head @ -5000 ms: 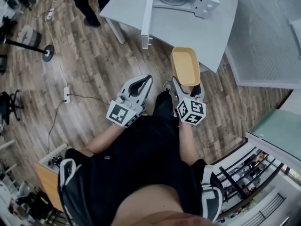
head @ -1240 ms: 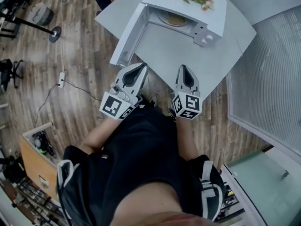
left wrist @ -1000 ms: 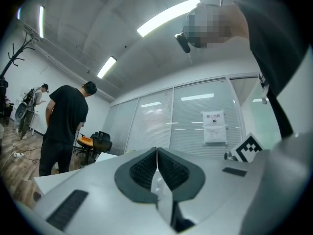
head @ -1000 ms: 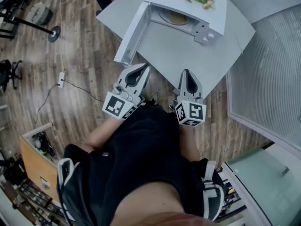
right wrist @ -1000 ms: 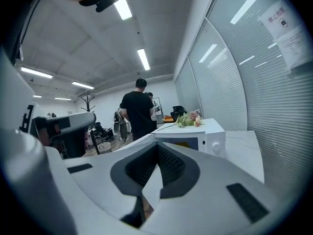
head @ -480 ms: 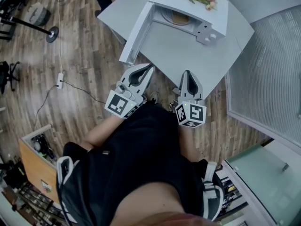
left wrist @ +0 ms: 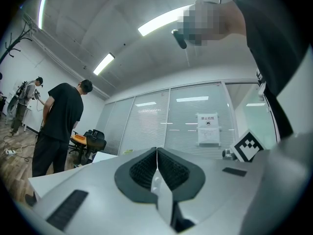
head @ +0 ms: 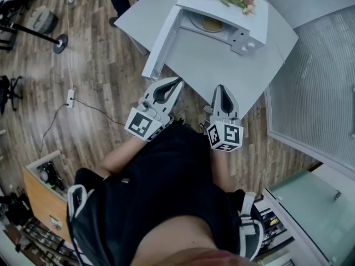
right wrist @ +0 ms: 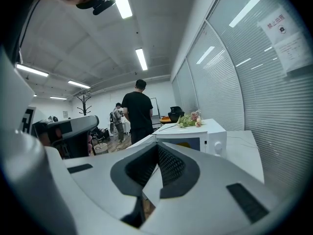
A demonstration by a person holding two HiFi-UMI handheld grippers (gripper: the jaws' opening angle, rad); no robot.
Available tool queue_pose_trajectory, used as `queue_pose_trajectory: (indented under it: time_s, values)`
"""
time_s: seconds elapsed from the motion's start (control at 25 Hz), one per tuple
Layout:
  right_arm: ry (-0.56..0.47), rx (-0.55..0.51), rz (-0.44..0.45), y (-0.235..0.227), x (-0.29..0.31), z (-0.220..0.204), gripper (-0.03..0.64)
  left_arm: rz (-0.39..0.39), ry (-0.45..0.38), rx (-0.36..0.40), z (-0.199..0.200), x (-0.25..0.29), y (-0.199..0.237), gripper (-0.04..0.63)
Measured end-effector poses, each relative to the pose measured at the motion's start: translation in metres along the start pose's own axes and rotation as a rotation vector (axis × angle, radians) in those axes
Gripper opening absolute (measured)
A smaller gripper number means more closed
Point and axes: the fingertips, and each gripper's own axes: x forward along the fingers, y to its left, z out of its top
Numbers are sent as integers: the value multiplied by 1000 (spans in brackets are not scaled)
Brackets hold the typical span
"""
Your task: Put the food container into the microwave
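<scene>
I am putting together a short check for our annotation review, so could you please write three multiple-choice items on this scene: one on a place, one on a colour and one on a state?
1. Where is the food container?
A. On the floor.
B. Inside the microwave.
C. On a chair.

2. What colour is the microwave's casing?
A. Black.
B. Red.
C. White.

3. How does the microwave door stand?
A. Swung open.
B. Fully shut.
C. Taken off and lying on the floor.

Answers:
1 B: the head view shows its yellow shape lying within the cavity.
2 C: the top and the control panel are both white.
3 A: the door sticks out from the cavity's left side toward the person, so the inside is in view.
</scene>
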Motion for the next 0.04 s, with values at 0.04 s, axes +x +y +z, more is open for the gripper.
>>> queue_pose_trajectory:
  time_s: [0.04]
  values:
    - [1, 0, -1, 0, 1, 0, 23, -1, 1, -1, 0, 0, 1, 23]
